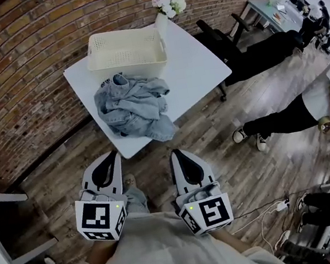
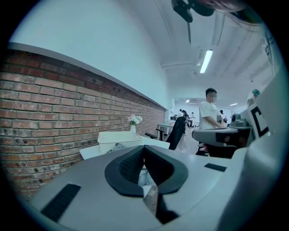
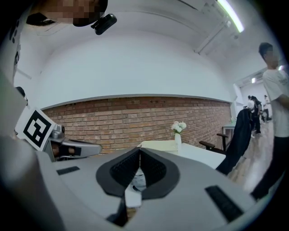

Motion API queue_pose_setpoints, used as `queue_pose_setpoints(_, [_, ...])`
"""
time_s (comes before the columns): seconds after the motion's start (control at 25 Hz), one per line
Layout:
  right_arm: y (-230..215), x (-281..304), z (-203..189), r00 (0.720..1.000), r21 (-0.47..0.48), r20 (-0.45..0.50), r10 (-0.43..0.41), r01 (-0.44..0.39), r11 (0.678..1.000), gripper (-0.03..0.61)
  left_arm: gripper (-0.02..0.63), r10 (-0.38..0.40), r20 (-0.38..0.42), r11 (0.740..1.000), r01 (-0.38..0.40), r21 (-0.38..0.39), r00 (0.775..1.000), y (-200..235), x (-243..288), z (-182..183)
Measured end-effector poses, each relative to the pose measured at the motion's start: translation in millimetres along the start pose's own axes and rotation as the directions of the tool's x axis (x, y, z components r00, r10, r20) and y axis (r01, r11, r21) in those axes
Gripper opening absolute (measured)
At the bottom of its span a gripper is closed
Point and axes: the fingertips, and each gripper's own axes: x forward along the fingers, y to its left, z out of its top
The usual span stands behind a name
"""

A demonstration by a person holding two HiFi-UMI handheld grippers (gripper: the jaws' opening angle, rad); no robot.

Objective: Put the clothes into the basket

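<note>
Left claw [image 1: 114,154], right claw [image 1: 174,153] shut — denim clothes [image 1: 133,108] just beside basket [image 1: 127,54].

Grey left claw [image 1: 114,154], grey right claw [image 1: 174,154], black-and-white marker cubes [image 1: 101,218], pale shirt [image 1: 160,255]

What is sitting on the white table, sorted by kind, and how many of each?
Cream basket: 1
Heap of blue denim clothing: 1 (how many garments are in it can't be told)
Vase of flowers: 1
Total: 3
</note>
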Motion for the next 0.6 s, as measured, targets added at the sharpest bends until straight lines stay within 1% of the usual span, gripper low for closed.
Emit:
queue_pose_setpoints(0.32, [-18,61,4,0.999,0.024,-0.010,-0.048,0.048,0.999,0.008,0.009,-0.071,-0.038,0.997,0.072,0.005,0.997,33,55,12])
queue_pose_setpoints(0.48, [-26,95,1,0.997,0.042,-0.034,-0.076,0.077,0.996,0.008,0.009,-0.096,-0.062,0.995,0.095,-0.015,0.993,57,84,11])
queue_pose_setpoints(0.6, [-33,117,-3,0.994,0.058,-0.041,-0.103,0.105,0.993,0.008,0.009,-0.121,-0.085,0.993,0.121,-0.015,0.989,72,104,7])
